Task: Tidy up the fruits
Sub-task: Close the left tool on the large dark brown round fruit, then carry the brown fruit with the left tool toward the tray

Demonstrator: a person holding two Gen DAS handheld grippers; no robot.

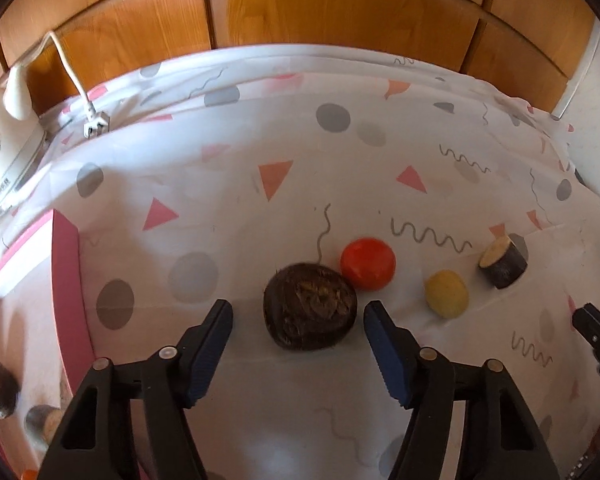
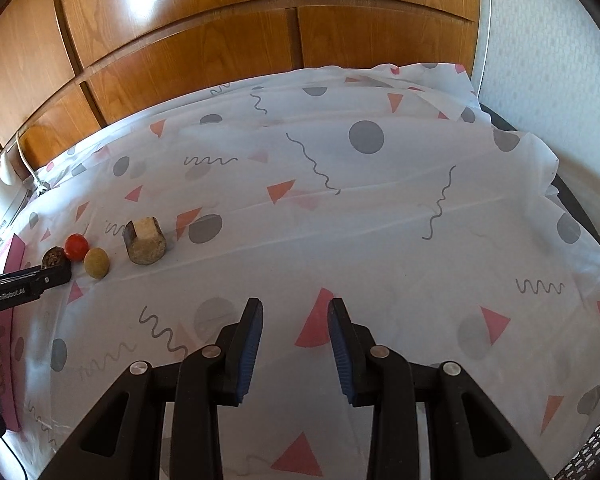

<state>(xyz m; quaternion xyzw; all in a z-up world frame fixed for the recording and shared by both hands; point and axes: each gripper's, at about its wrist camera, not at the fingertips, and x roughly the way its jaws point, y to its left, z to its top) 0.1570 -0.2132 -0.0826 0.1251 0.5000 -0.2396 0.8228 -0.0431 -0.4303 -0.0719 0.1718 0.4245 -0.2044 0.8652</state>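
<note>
Dark round fruit (image 1: pixel 310 306) sits between left gripper (image 1: pixel 298 316) fingers, pads not touching; red tomato (image 1: pixel 367 264) just behind. Only left view shows pink box (image 1: pixel 66 280) contents. Right gripper (image 2: pixel 295 316) narrow, empty.

Red fruit (image 1: pixel 367 263) crowds dark fruit (image 1: pixel 310 312), bare cloth (image 2: pixel 380 220) rightward

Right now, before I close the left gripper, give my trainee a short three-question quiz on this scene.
1. True or false: the left gripper has its pads pressed on the dark brown fruit.
2. Which lies nearest the cut log-shaped piece? A) red fruit B) yellow fruit C) pink box
3. What is between the right gripper pads?

Key: 1 false, the pads stand apart either side. 2 B. 3 Nothing, only tablecloth beyond.
</note>
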